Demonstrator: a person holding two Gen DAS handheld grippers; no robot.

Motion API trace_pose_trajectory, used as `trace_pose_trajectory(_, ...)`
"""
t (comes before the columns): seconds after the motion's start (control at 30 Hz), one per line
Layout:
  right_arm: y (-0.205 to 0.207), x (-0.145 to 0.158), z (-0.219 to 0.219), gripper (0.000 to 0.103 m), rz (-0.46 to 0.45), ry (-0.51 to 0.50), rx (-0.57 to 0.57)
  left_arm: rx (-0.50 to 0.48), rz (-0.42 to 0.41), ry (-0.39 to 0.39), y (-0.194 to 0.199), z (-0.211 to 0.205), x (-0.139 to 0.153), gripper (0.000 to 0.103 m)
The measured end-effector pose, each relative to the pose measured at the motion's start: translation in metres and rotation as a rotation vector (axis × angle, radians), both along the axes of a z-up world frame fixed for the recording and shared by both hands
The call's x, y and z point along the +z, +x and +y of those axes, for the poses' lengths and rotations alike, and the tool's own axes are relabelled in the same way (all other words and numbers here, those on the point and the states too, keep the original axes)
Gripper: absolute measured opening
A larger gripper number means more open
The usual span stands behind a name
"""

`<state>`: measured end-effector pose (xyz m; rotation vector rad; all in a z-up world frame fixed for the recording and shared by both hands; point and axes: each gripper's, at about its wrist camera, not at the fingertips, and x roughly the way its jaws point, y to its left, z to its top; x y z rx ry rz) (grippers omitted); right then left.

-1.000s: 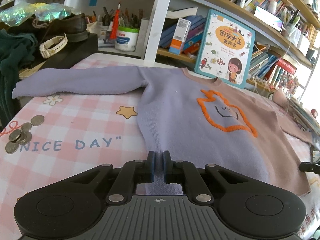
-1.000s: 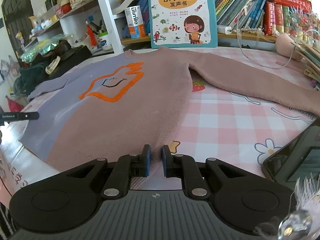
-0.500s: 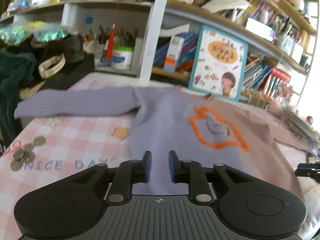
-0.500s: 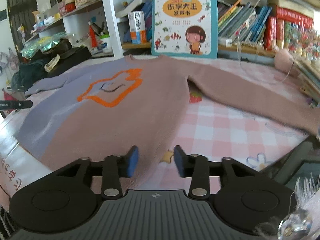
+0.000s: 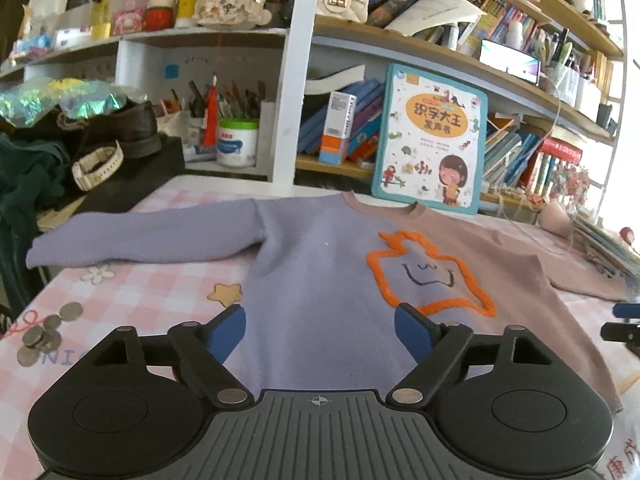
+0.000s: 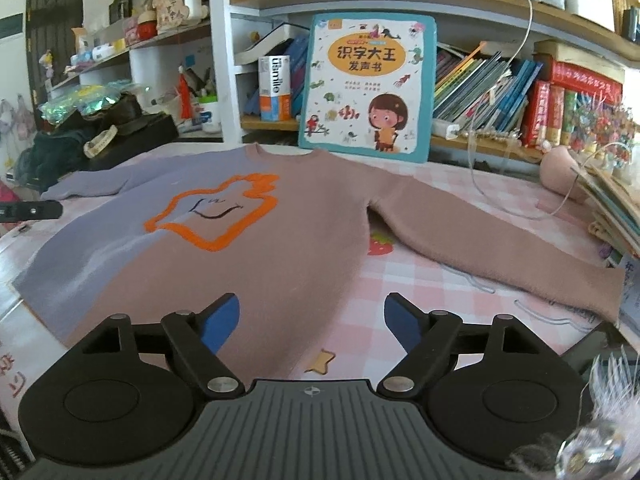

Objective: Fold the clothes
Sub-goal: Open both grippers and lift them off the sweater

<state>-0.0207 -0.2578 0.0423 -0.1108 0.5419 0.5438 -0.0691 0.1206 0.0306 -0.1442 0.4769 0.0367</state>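
A sweater (image 5: 320, 272), lilac on one half and dusty pink on the other (image 6: 304, 220), lies flat and face up on the pink checked tablecloth (image 5: 160, 300), both sleeves spread out. An orange star outline (image 5: 424, 272) marks its chest. My left gripper (image 5: 320, 330) is open and empty, raised above the lilac hem. My right gripper (image 6: 312, 322) is open and empty above the pink hem. The other gripper's tip shows at the edge of each view (image 5: 622, 328) (image 6: 32, 211).
A children's book (image 5: 430, 140) leans on the shelves behind the collar. Coins (image 5: 44, 334) lie at the left. A shoe and dark clothes (image 5: 24, 168) are piled far left. Books (image 6: 612, 208) and a pink plush (image 6: 560, 172) sit at the right. A dark tablet (image 6: 604, 344) lies near right.
Both grippers let go of the sweater's hem, opened wide and lifted back. The sweater now lies flat.
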Motion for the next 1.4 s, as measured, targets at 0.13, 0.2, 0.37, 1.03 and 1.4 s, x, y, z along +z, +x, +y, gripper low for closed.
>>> trace_pose_trajectory(0.13,0.003,-0.002,-0.002,0.084,-0.008,0.003,-0.045,0.004,0.007,0.004,0.003,-0.004,-0.002,0.089)
trace_pose_trajectory(0.2,0.004,-0.005,-0.004,0.085,-0.006,0.006,-0.058,-0.004,0.019,0.01,0.005,-0.008,-0.004,0.089)
trace_pose_trajectory(0.37,0.003,-0.011,-0.003,0.086,0.009,0.007,-0.051,-0.015,0.034,0.034,0.006,-0.015,-0.006,0.091)
trace_pose_trajectory(1.03,0.001,-0.013,0.015,0.09,-0.043,0.008,0.008,-0.024,0.043,0.043,0.003,-0.023,-0.005,0.094)
trace_pose_trajectory(1.4,0.01,-0.002,0.042,0.093,-0.148,-0.008,0.104,-0.004,0.033,0.058,0.012,-0.016,0.005,0.094)
